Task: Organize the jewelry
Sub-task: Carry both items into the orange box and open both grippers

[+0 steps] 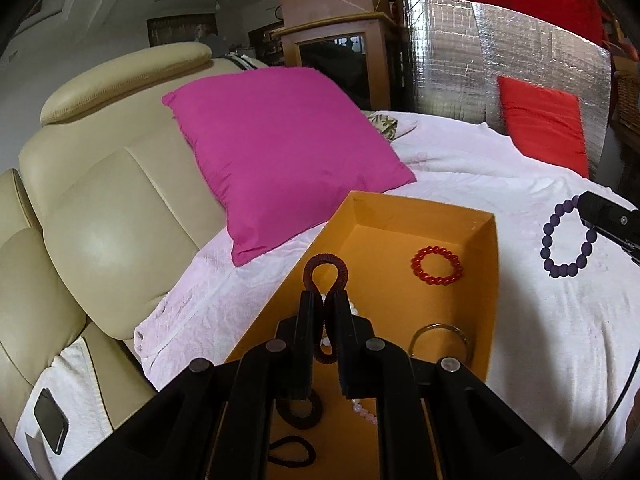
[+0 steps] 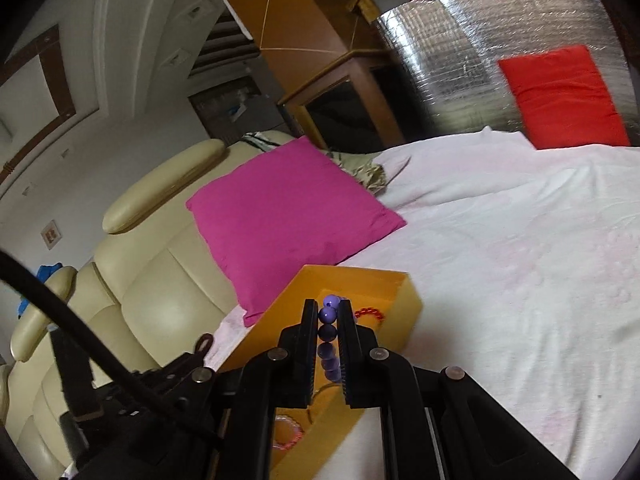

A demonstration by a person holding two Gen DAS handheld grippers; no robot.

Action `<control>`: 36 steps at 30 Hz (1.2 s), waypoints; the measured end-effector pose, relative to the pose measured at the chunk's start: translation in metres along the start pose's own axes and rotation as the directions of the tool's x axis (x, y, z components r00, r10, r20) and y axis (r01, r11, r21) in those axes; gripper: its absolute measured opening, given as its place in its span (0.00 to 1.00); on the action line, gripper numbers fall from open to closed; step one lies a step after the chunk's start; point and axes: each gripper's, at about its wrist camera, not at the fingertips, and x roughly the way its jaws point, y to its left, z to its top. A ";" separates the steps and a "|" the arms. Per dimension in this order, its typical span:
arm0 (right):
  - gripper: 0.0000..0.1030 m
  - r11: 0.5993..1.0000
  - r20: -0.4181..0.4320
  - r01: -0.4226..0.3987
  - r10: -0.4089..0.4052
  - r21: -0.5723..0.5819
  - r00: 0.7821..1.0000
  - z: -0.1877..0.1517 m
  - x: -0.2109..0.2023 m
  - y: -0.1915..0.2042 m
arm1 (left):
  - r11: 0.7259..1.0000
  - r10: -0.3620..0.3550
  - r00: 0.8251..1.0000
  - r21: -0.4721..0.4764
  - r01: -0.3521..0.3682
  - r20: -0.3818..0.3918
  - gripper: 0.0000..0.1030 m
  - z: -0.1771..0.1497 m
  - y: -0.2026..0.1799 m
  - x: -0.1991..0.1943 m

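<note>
Both my grippers carry loads toward the orange box (image 1: 490, 264) on the bed. Left gripper (image 1: 325, 298): fingers closed on a dark red coil band (image 1: 324, 266), hanging directly above the box floor. Right gripper (image 2: 325, 308): fingers pinching the purple bead bracelet (image 2: 327, 314); the box lies at its 12 o'clock, just ahead, so my left is nearer to release.
</note>
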 end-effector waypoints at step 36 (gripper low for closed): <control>0.14 0.977 -0.459 0.108 -0.010 0.186 0.888 -0.010 0.201 0.031 | 0.980 -0.194 0.926 -0.102 0.169 -0.324 0.21 -0.006 0.009 0.110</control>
